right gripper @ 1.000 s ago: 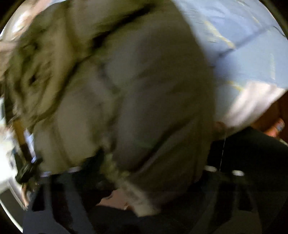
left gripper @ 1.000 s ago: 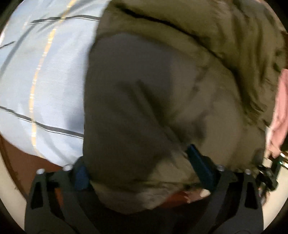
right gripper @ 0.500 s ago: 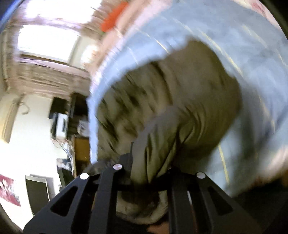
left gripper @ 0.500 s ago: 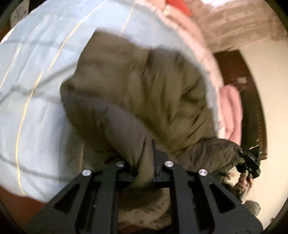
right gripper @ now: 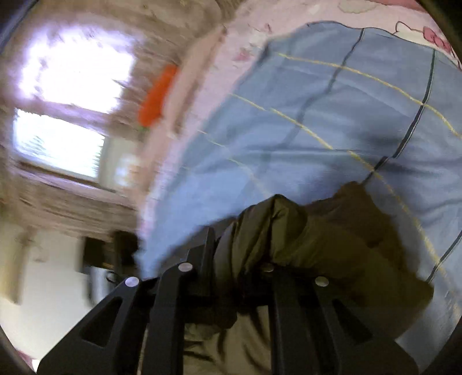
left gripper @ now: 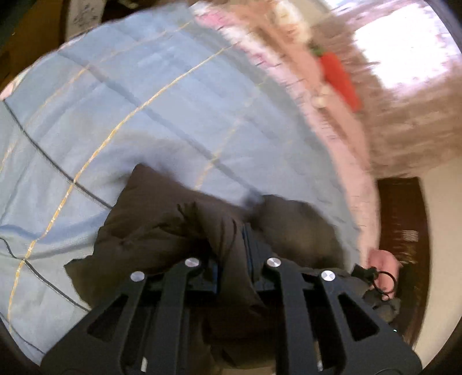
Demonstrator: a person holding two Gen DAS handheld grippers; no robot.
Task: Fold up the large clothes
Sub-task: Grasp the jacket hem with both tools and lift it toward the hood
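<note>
The left gripper [left gripper: 231,248] has its jaws drawn close together on a bunched fold of the olive-green padded jacket [left gripper: 161,228], which is pinched between them at 6 o'clock in the left wrist view. From that grip the jacket spreads out toward 9 o'clock and 3 o'clock over a light blue checked quilt [left gripper: 161,95] with yellow and dark lines, which covers the bed. Along the far edge of the quilt, from 12 to 3 o'clock, runs a pink printed sheet [left gripper: 340,144], and past it at 1 o'clock lies a red carrot-shaped toy [left gripper: 340,78]. At 4 o'clock the person's right hand [left gripper: 384,261] shows, holding the other tool.

In the right wrist view the right gripper [right gripper: 239,259] likewise has its jaws nearly closed around a thick twisted roll of the jacket [right gripper: 317,239], which rises between them at 6 o'clock and trails off toward 4 o'clock on the quilt [right gripper: 332,115]. The pink sheet [right gripper: 288,17] borders the quilt at 12 o'clock, the red toy [right gripper: 156,95] sits at 10 o'clock, and a bright window [right gripper: 75,66] fills the area near 10 o'clock, much blurred.
</note>
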